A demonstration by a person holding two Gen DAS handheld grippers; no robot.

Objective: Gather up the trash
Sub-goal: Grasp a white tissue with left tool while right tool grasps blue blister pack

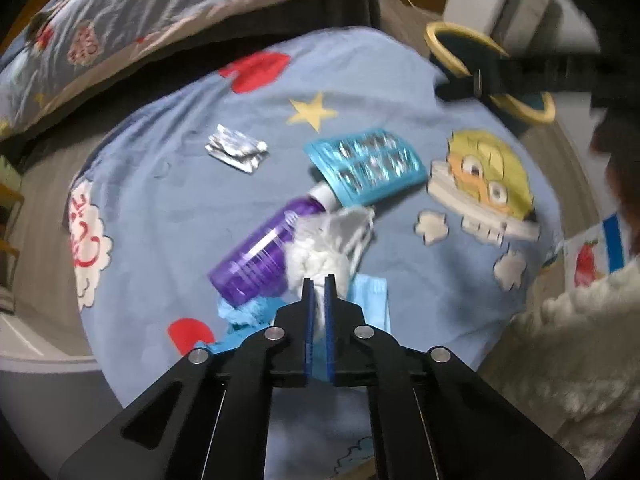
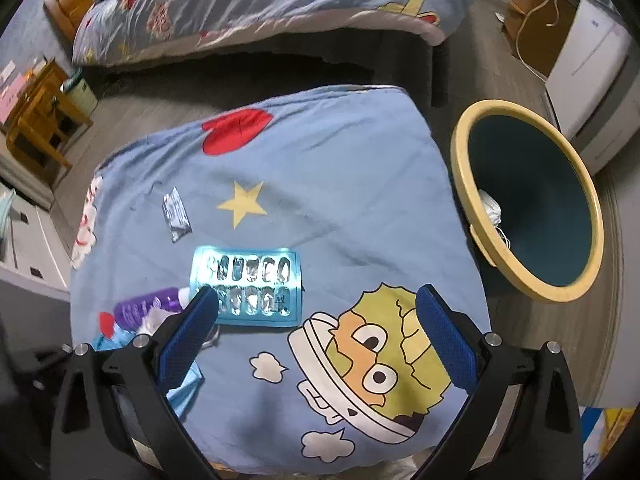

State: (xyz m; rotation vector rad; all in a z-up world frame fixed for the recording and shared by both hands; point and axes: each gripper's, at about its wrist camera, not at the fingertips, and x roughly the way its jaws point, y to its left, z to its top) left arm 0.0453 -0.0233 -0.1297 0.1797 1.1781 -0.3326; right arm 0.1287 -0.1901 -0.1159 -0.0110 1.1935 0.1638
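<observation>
The left gripper [image 1: 319, 280] pinches a white wad of tissue [image 1: 316, 260] tight between its blue pads. The wad sits just at 4 o'clock of the purple bottle [image 1: 260, 252], touching it. A crumpled blue mask [image 1: 372, 300] lies under the wad.

The right gripper [image 2: 316, 300] is open wide and holds nothing. It hangs over the blue blanket [image 2: 340, 200], with the blue pill sheet [image 2: 248, 284] by its left pad.

The blanket has bare room at 12 o'clock, round the yellow star [image 2: 242, 204]. Its right edge drops off beside the trash bin [image 2: 528, 204], which stands at 3 o'clock with one white scrap inside.

Count: one bottle, one pill sheet, one silver wrapper [image 2: 176, 214], one mask, one wad, one bin.
</observation>
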